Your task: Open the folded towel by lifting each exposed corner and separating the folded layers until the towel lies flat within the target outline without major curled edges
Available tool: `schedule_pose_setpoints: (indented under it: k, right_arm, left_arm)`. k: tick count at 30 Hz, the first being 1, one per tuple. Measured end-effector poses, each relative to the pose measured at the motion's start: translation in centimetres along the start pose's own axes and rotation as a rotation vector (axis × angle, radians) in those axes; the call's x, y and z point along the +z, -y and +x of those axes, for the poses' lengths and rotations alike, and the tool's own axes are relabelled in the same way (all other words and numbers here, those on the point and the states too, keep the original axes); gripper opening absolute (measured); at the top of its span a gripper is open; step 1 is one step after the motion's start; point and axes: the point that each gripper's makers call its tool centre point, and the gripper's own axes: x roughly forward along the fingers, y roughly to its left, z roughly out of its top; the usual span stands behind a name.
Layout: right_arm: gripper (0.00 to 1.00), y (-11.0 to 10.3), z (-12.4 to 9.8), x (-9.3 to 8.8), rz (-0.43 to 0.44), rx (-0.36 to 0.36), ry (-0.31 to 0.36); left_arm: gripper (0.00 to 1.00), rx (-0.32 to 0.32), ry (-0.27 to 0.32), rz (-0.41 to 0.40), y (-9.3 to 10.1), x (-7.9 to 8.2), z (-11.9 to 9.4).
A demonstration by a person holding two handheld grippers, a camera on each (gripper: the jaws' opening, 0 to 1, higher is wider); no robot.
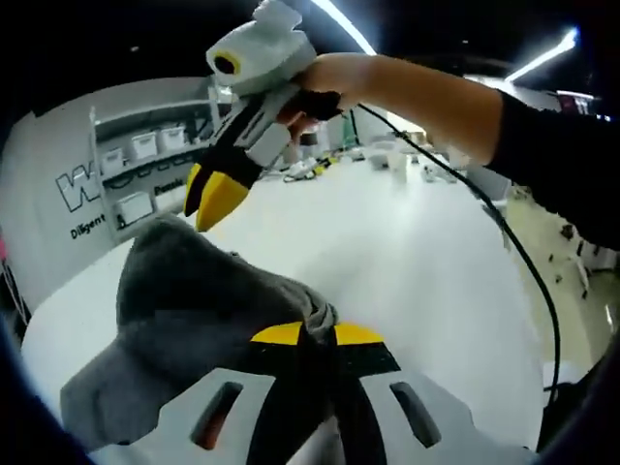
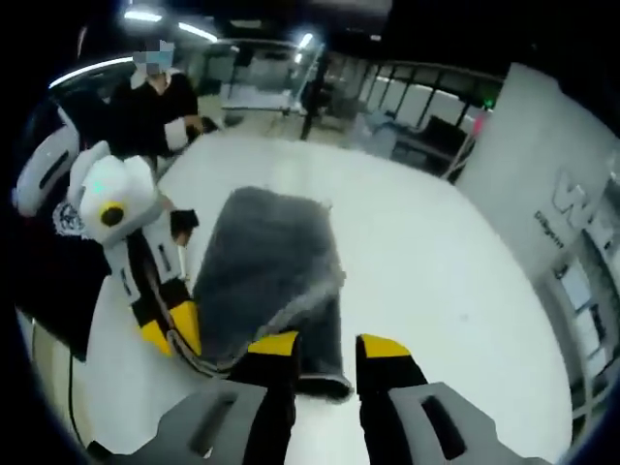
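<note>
Your left gripper [image 1: 318, 334] is clamped on the soft, limp towel [image 1: 194, 310]; your right gripper [image 2: 325, 347] stands apart. Take a free corner.

A large white table [image 1: 426, 262] spreads across the middle of both views. In the left gripper view, grey shelving [image 1: 155, 160] with white bins sits upper left, ceiling strip lights [image 1: 344, 24] along the top. In the right gripper view, glass partitions [image 2: 407, 97] stand upper centre
</note>
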Motion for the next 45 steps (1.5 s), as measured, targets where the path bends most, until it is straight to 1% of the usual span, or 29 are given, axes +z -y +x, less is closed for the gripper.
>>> schedule_pose_setpoints:
  k: [3,7,10,12,13,15,16,17,20,22,23,25,26,27,28,29,30,31,32,34,36,37,39,40,41,42,43,44,45]
  right_arm:
    - [0.17,0.1,0.3,-1.0,-0.002,-0.004,-0.03]
    - [0.18,0.3,0.3,-1.4,0.006,-0.005,-0.037]
    - [0.18,0.4,0.7,-1.6,0.008,-0.014,-0.037]
    - [0.18,0.2,1.4,-2.1,0.005,-0.009,-0.054]
    - [0.18,0.0,1.8,-2.7,0.0,-0.004,-0.077]
    - [0.18,-0.3,2.7,-4.4,-0.013,0.006,-0.14]
    - [0.19,-0.4,3.3,-5.0,-0.013,0.007,-0.155]
    - [0.19,-0.5,3.6,-5.4,-0.011,0.009,-0.162]
    - [0.19,-0.6,4.1,-6.0,-0.004,0.012,-0.171]
    - [0.18,-0.6,4.6,-6.5,0.002,0.003,-0.181]
    - [0.18,-0.5,4.8,-7.0,-0.002,-0.005,-0.203]
    - [0.18,0.0,5.2,-8.6,-0.041,-0.042,-0.285]
    - [0.17,-0.4,5.9,-8.9,-0.051,-0.039,-0.287]
    - [0.14,-0.6,6.2,-8.8,-0.05,-0.04,-0.282]
    - [0.13,-0.7,6.3,-8.5,-0.055,-0.045,-0.287]
    - [0.13,-0.3,6.2,-8.4,-0.077,-0.072,-0.292]
    - [0.13,-0.3,6.2,-8.3,-0.092,-0.08,-0.297]
    - [0.13,-0.4,6.2,-8.4,-0.088,-0.079,-0.297]
    - [0.13,-0.3,6.2,-8.4,-0.087,-0.081,-0.299]
    - [0.15,-0.2,6.0,-8.3,-0.085,-0.085,-0.298]
    - [0.21,0.4,5.7,-8.2,-0.08,-0.103,-0.285]
    - [0.23,0.6,5.5,-8.1,-0.072,-0.111,-0.277]
    - [0.28,0.9,5.0,-7.8,-0.059,-0.126,-0.253]
    - [0.32,1.1,4.7,-7.8,-0.047,-0.144,-0.252]
    - [0.37,1.7,4.2,-7.9,-0.02,-0.189,-0.28]
    - [0.43,1.9,3.9,-7.8,-0.018,-0.21,-0.288]
    - [0.46,1.7,3.7,-7.2,-0.025,-0.209,-0.275]
    - [0.48,1.4,3.5,-6.4,-0.026,-0.211,-0.253]
    - [0.51,1.5,3.0,-5.3,-0.016,-0.238,-0.214]
  left_arm:
    - [0.1,0.005,0.001,0.009,0.6,-0.1,0.3]
    - [0.1,-0.004,-0.008,0.022,1.3,-0.5,0.9]
    - [0.11,-0.019,-0.019,-0.012,1.8,-0.9,1.5]
    - [0.14,-0.024,-0.021,-0.03,2.0,-1.0,1.9]
    - [0.17,-0.032,-0.02,-0.04,2.3,-1.0,2.1]
    - [0.27,-0.062,-0.022,-0.068,3.1,-1.2,2.4]
    - [0.32,-0.083,-0.024,-0.073,3.7,-1.2,2.6]
    - [0.38,-0.105,-0.021,-0.068,4.2,-1.2,2.8]
    - [0.51,-0.132,-0.008,-0.08,4.9,-1.0,2.9]
    - [0.56,-0.163,-0.003,-0.095,5.5,-1.0,2.8]
    - [0.61,-0.178,0.001,-0.103,5.7,-0.8,2.7]
    - [0.71,-0.233,0.025,-0.148,6.4,-0.2,2.3]
    - [0.77,-0.237,0.038,-0.155,6.3,0.2,1.8]
    - [0.79,-0.235,0.044,-0.151,6.1,0.3,1.4]
    - [0.79,-0.232,0.046,-0.145,5.9,0.4,1.1]
    - [0.78,-0.223,0.038,-0.127,5.5,0.3,0.6]
    - [0.77,-0.208,0.016,-0.116,4.8,-0.1,0.2]
    - [0.75,-0.19,0.014,-0.106,4.1,-0.2,-0.3]
    - [0.73,-0.172,0.022,-0.103,3.4,-0.2,-0.7]
    - [0.73,-0.143,0.033,-0.114,1.9,-0.2,-1.5]
    - [0.73,-0.109,0.048,-0.118,0.5,0.0,-2.4]
    - [0.73,-0.081,0.06,-0.113,-0.6,0.1,-3.0]
    - [0.73,-0.04,0.069,-0.103,-2.1,0.0,-3.8]
    - [0.73,-0.025,0.072,-0.099,-2.8,0.0,-4.2]
    - [0.73,-0.015,0.072,-0.101,-3.2,-0.1,-4.5]
    - [0.73,0.006,0.072,-0.102,-3.8,-0.1,-4.9]
    - [0.72,0.029,0.075,-0.089,-4.3,-0.1,-5.4]
    - [0.72,0.052,0.086,-0.057,-4.7,0.2,-5.9]
    - [0.73,0.069,0.093,-0.037,-5.0,0.4,-6.3]
